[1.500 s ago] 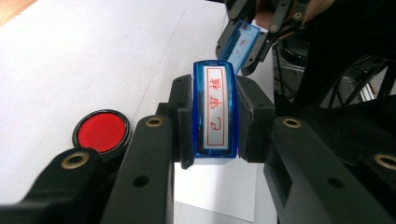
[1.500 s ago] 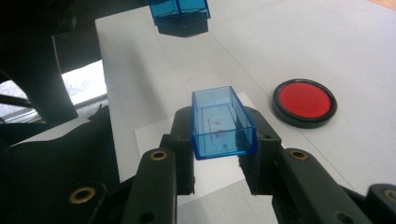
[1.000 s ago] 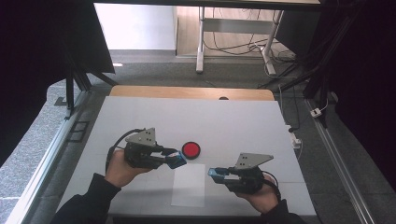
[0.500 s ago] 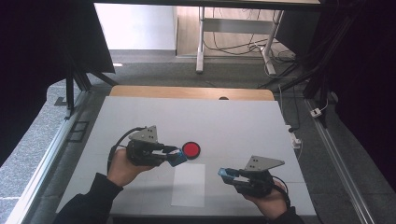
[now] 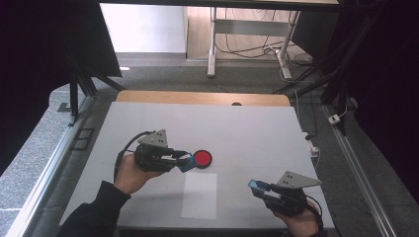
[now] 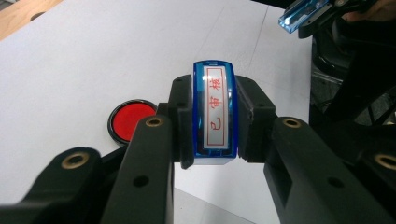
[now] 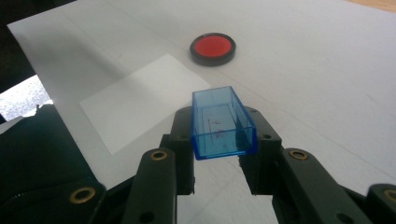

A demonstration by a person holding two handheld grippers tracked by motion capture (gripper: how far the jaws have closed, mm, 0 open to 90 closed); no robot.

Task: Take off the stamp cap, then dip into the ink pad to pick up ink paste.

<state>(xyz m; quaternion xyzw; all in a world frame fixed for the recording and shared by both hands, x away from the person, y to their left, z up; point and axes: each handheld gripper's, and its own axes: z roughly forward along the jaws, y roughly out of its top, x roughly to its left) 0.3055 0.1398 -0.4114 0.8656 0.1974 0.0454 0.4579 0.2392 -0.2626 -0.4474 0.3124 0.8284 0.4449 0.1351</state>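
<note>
My left gripper (image 5: 184, 160) is shut on a blue stamp (image 6: 215, 112) whose white face carries red characters, turned toward the camera in the left gripper view. The stamp (image 5: 187, 162) hangs just left of a round red ink pad (image 5: 202, 158) lying on the white table (image 5: 257, 133). Near the table's front right, my right gripper (image 5: 259, 187) is shut on a clear blue stamp cap (image 7: 222, 125), open side up. The cap (image 6: 303, 13) also appears at the top right of the left gripper view. A white sheet of paper (image 5: 199, 195) lies flat between the two hands.
A wooden strip (image 5: 202, 98) runs along the table's far edge. Metal rails flank the table, and a white cable plug (image 5: 313, 148) hangs at its right side. Beyond the table stand desk legs (image 5: 212, 44) and floor cables.
My right gripper has carried the blue cap to the right and nearer the front edge, away from the stamp. The left gripper and the stamp have barely moved.
</note>
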